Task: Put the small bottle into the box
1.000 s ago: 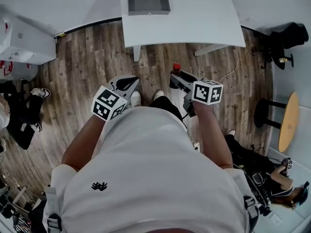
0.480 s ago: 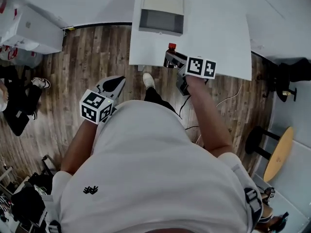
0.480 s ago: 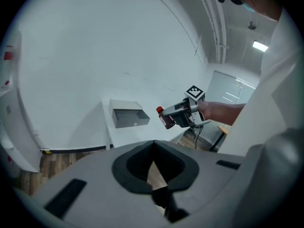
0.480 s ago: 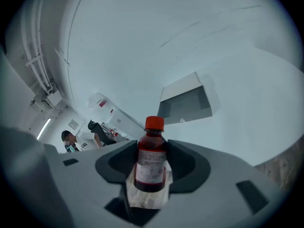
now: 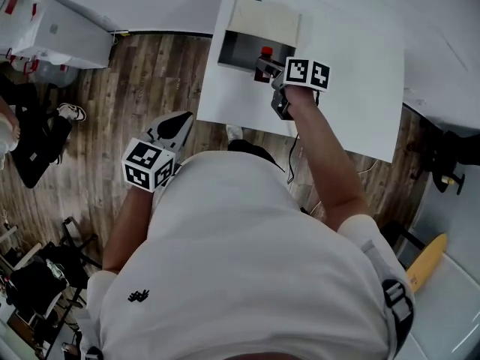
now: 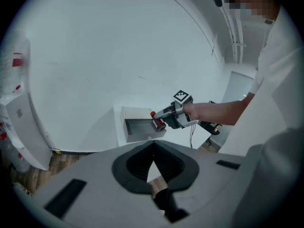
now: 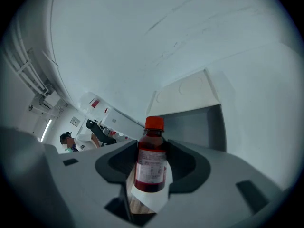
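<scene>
The small bottle (image 7: pixel 151 160), dark red with a red cap and a white label, stands between the jaws of my right gripper (image 7: pixel 151 179), which is shut on it. In the head view the right gripper (image 5: pixel 262 66) holds the bottle (image 5: pixel 265 53) at the near edge of the open box (image 5: pixel 234 47), over its grey inside. The box has a cream flap at the back and sits on the white table (image 5: pixel 352 73). From the left gripper view, the bottle (image 6: pixel 156 120) hangs just beside the box (image 6: pixel 135 129). My left gripper (image 5: pixel 178 122) stays low at the person's left side, over the floor, shut and empty.
A white cabinet (image 5: pixel 64 28) stands at the far left on the wooden floor (image 5: pixel 150 73). A seated person's legs (image 5: pixel 37 152) show at the left edge. A dark cable (image 5: pixel 291 152) hangs off the table's near edge. A yellow round stool top (image 5: pixel 426 265) is at the lower right.
My right gripper has carried the bottle forward, from over the floor, across the table's near edge, up to the box's opening. The left gripper has stayed at the person's side.
</scene>
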Demonstrator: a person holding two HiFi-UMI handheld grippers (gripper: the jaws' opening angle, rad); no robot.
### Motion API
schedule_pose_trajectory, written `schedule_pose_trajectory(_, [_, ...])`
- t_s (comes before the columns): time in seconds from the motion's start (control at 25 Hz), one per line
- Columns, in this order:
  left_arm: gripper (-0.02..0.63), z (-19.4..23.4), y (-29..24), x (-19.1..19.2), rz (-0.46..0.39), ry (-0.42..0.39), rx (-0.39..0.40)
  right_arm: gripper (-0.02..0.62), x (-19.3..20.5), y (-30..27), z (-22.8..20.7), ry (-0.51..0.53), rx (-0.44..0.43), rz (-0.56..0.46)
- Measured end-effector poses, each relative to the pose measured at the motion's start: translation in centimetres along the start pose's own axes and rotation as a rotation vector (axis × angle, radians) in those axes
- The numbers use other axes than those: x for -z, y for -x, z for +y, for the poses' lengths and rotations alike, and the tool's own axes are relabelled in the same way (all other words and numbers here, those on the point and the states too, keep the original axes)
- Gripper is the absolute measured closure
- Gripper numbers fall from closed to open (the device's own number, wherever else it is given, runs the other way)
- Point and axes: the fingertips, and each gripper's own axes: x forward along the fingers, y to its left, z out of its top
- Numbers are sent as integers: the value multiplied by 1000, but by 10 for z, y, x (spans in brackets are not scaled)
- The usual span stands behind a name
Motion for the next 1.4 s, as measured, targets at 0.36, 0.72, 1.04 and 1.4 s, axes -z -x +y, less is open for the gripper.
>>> schedule_pose_trajectory(0.36, [600, 6, -11, 0, 43, 32, -77, 394, -19, -48, -39, -96, 15, 48])
schedule_pose_trajectory(0.72, [600, 11, -1, 10, 55, 72, -142, 393, -18, -65, -68, -157, 74, 78])
schedule_pose_trajectory(1.04, [600, 14, 10, 19, 45, 105, -171, 390, -17, -77, -78, -182, 131, 151])
schedule_pose_trajectory(1.4, [600, 14, 29, 30, -1, 137, -207, 401, -11, -84, -97, -234, 190, 240])
